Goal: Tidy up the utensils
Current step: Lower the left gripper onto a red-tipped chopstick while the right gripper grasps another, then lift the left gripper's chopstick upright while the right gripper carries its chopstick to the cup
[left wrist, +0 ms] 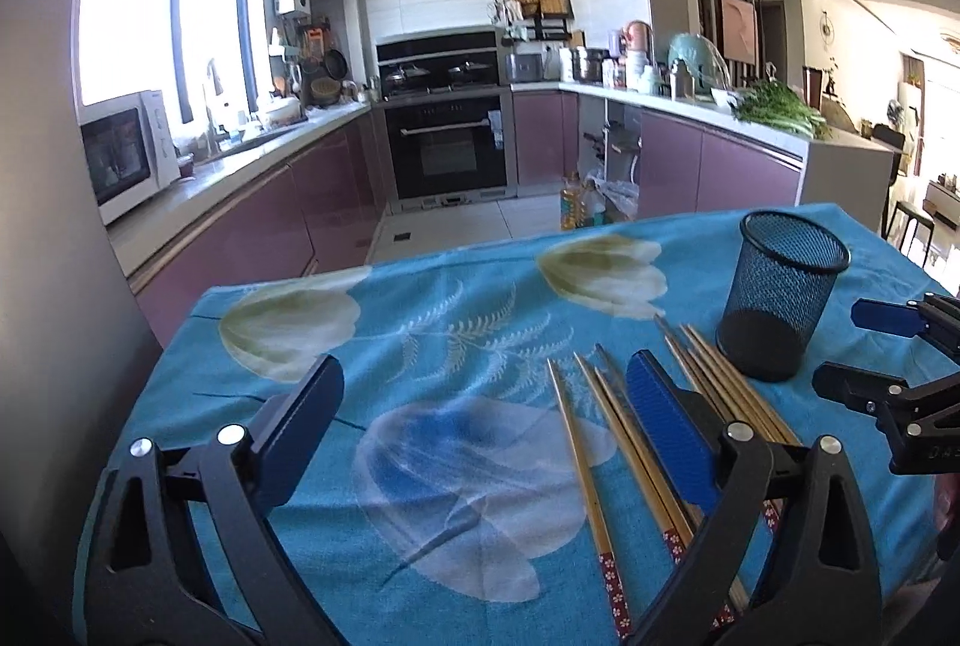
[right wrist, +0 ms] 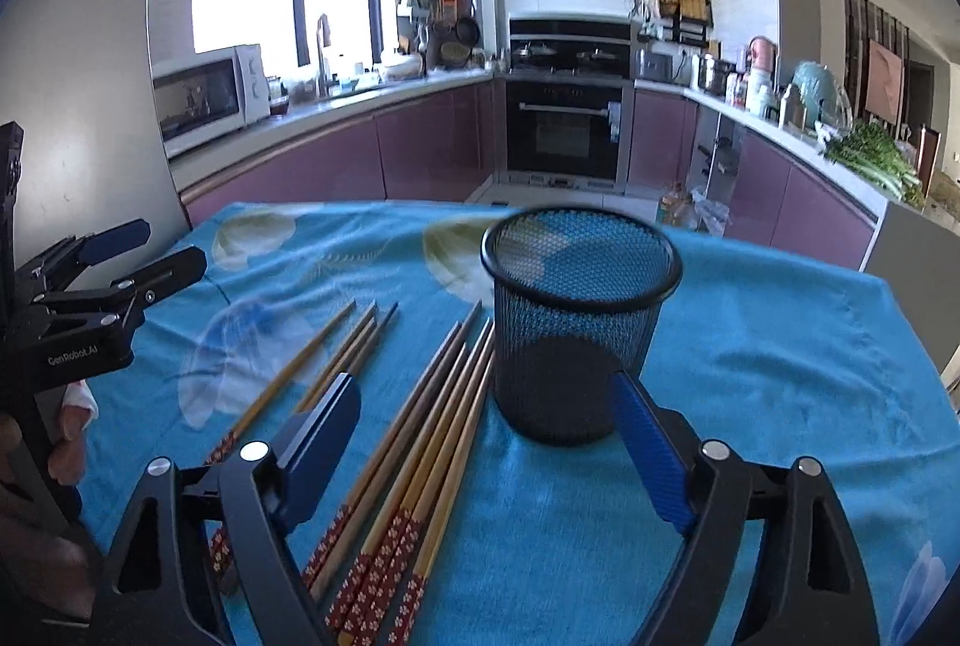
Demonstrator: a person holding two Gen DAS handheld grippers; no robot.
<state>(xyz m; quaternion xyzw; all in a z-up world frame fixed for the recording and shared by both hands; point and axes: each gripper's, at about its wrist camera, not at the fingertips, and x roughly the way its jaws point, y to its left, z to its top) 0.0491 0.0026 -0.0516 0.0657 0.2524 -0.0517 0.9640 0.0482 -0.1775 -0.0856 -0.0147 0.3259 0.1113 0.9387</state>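
Both claws wide, empty. Lower right claw (right wrist: 489,442) over the chopsticks (right wrist: 420,442) at the cup's (right wrist: 576,322) 8 o'clock; left claw (left wrist: 486,418) idle.

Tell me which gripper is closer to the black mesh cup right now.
Right. The right gripper has the mesh cup just ahead, by its right finger. The left gripper is out to the cup's left, over the chopsticks.

I'm working in a home kitchen; a built-in oven (left wrist: 445,147) sits at the far wall; purple cabinets (left wrist: 258,220) flank it; a microwave (left wrist: 123,153) stands left of it by the window (left wrist: 162,3).
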